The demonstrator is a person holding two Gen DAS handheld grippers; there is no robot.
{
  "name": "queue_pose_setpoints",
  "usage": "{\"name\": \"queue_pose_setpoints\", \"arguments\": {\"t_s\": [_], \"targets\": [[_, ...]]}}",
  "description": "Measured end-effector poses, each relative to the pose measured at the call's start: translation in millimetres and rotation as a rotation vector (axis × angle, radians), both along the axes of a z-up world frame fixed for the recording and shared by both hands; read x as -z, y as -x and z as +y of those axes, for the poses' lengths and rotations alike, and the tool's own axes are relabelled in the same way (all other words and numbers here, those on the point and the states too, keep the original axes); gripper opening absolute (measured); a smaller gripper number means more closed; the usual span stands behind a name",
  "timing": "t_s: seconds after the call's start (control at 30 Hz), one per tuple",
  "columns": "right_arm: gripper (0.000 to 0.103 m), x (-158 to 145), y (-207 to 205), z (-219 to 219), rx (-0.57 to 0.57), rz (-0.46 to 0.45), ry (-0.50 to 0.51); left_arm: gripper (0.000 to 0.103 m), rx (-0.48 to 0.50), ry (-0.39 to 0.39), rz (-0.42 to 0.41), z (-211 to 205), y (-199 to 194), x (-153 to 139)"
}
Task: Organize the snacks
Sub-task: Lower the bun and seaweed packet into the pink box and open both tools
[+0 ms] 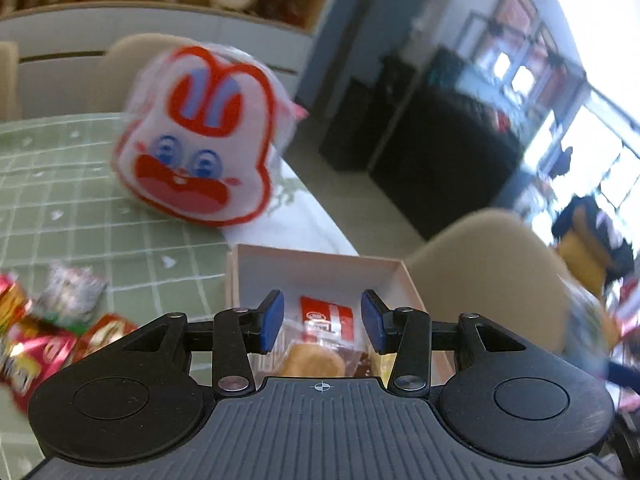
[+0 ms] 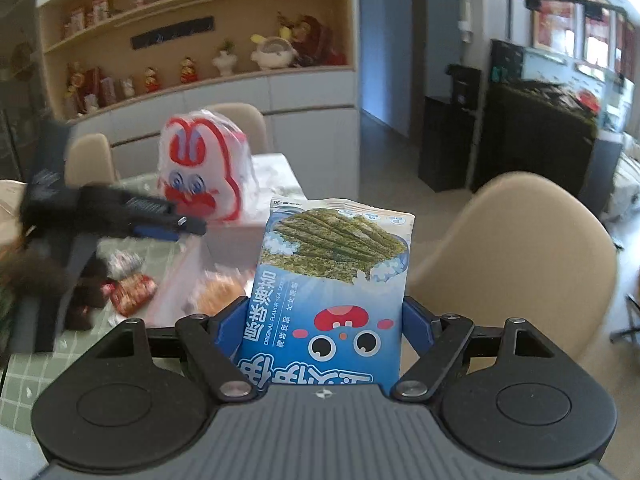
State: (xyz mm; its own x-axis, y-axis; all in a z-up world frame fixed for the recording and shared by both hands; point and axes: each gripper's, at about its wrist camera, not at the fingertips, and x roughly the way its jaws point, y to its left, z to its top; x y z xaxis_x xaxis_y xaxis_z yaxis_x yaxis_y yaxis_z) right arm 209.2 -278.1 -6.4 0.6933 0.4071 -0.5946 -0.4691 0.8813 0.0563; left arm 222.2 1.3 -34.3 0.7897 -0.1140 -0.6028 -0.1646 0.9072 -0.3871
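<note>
While the right gripper clamped its blue pads on a glossy blue seaweed snack bag held upright, the left gripper hung with jaws apart and nothing between them above an open pale cardboard box. Inside the box lay a red-and-white sachet and a clear-wrapped round pastry; crinkly foil packets sat just left on the green checked tablecloth, and beyond stood one rabbit-faced white bag.

1 box, 1 seaweed pack, 1 bunny bag
</note>
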Motion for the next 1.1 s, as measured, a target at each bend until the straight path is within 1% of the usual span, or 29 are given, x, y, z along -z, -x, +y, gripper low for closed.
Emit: {"name": "queue_pose_setpoints", "arguments": {"t_s": [0.07,0.17,0.27,0.33,0.43,0.5,0.53,0.57,0.63,0.7,0.77,0.8,1.0,1.03,1.1], "targets": [[0.080,-2,-23,15,-0.034,0.023,-0.029,0.047,-0.016,0.060,0.007,5,18,4],[0.080,7,-68,49,-0.057,0.107,-0.055,0.047,-0.015,0.114,0.061,5,46,19],[0.080,31,-110,84,-0.067,0.209,-0.049,0.047,-0.009,0.134,0.118,9,81,30],[0.080,54,-131,106,-0.047,0.262,0.002,0.047,-0.029,0.139,0.146,20,99,37],[0.080,84,-144,130,-0.035,0.313,0.085,0.047,-0.102,0.119,0.176,40,128,42],[0.081,104,-146,141,-0.036,0.345,0.140,0.047,-0.166,0.135,0.191,57,146,48],[0.085,113,-145,145,-0.028,0.358,0.162,0.047,-0.192,0.152,0.199,66,153,51],[0.087,120,-143,146,-0.013,0.365,0.159,0.047,-0.217,0.168,0.204,75,161,56],[0.088,127,-143,145,0.006,0.394,0.122,0.047,-0.253,0.185,0.210,89,173,62],[0.088,126,-142,142,0.013,0.419,0.099,0.047,-0.266,0.191,0.212,96,183,61],[0.088,119,-138,140,0.001,0.419,0.105,0.047,-0.263,0.200,0.206,103,190,64],[0.088,114,-133,139,-0.009,0.401,0.119,0.047,-0.262,0.201,0.206,106,193,66],[0.088,77,-106,139,-0.050,0.228,0.282,0.047,-0.257,0.166,0.214,118,211,71],[0.088,69,-104,139,-0.062,0.210,0.282,0.047,-0.253,0.167,0.215,121,215,73],[0.088,52,-101,134,-0.062,0.198,0.233,0.047,-0.246,0.174,0.212,126,218,74]]}}
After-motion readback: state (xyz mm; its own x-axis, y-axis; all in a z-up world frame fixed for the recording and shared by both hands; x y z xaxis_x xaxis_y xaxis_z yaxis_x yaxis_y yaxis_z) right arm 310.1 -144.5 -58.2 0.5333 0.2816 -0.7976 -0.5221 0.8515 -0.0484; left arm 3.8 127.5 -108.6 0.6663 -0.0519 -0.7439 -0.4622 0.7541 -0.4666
